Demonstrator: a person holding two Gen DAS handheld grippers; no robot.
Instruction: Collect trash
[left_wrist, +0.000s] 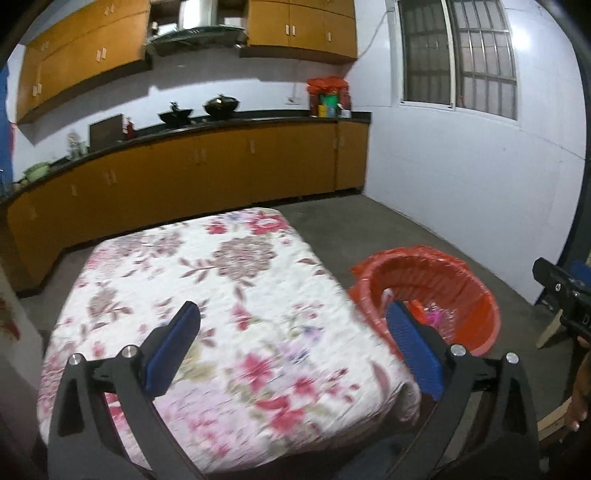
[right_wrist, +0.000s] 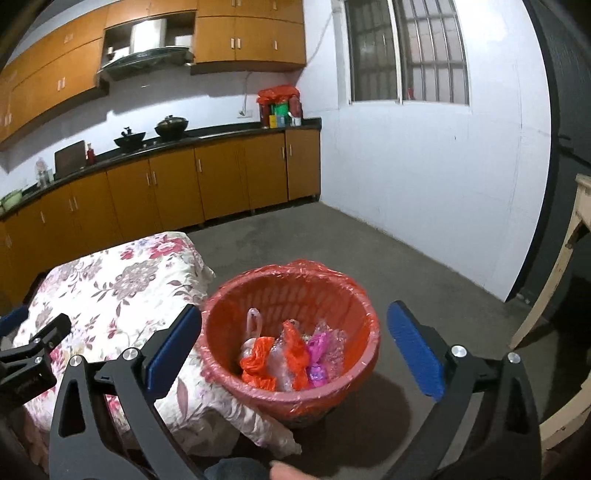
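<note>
trash (right_wrist: 291, 354): crumpled orange, pink and clear plastic bags lying in red-lined basket (right_wrist: 236, 295), lower centre | writing: none legible | left tongs (left_wrist: 291, 343) gaping wide, empty | right tongs (right_wrist: 295, 339) gaping wide, empty

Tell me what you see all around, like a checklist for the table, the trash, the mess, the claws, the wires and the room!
Surface: table under a floral cloth; nothing seen on it.
Job's things: red basket with a red liner stands on the floor beside the table; crumpled orange, clear and pink plastic bags lie inside.
Clutter: nothing seen on the floor near the basket.
Grippers: left claw open and empty above the table; right claw open and empty, above the basket.
Cables: one wire runs down the kitchen wall.
Surroundings: orange cabinets, two woks on the counter, barred window.
</note>
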